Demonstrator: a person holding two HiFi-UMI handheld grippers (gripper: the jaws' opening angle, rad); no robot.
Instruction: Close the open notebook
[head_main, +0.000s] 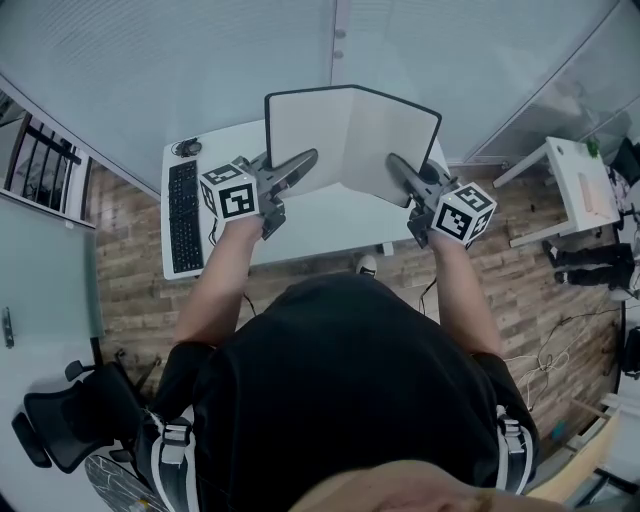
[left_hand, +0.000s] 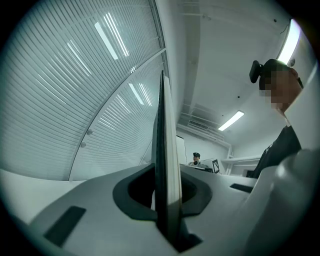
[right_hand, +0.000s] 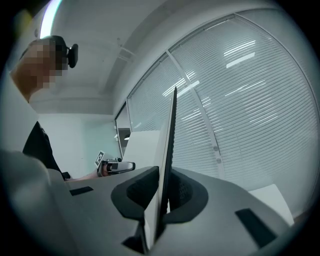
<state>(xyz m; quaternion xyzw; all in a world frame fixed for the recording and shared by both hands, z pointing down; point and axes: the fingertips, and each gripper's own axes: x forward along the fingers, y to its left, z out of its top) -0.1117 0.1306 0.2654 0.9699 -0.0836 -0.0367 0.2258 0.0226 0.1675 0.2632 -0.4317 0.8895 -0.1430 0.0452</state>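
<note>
Where the notebook (head_main: 350, 130) is: over the far half of the surface (head_main: 310, 225), held upright and spread in a wide V, blank white pages turned toward the person; whether its lower edge rests on the surface cannot be told.
Left gripper (head_main: 303, 162): clenched on the left half; in the left gripper view a dark cover and a block of pages are seen edge-on, pinched between the jaws.
Right gripper (head_main: 397, 165): clenched on the right half; in the right gripper view a thin cover edge is seen pinched the same way.
Keyboard (head_main: 185, 215): laid along the left edge of the surface, well apart from the work.
Step in hand: the fold itself is judged to be under way, with both halves gripped and the notebook far from shut.
Next move: the halves are to be swung together about the spine until page meets page. For that, the grippers would have to be brought toward each other over the surface. One grip would probably have to be let go before the halves meet, so that no jaw is trapped inside.
Then: the shut notebook is to be laid flat on the surface.
</note>
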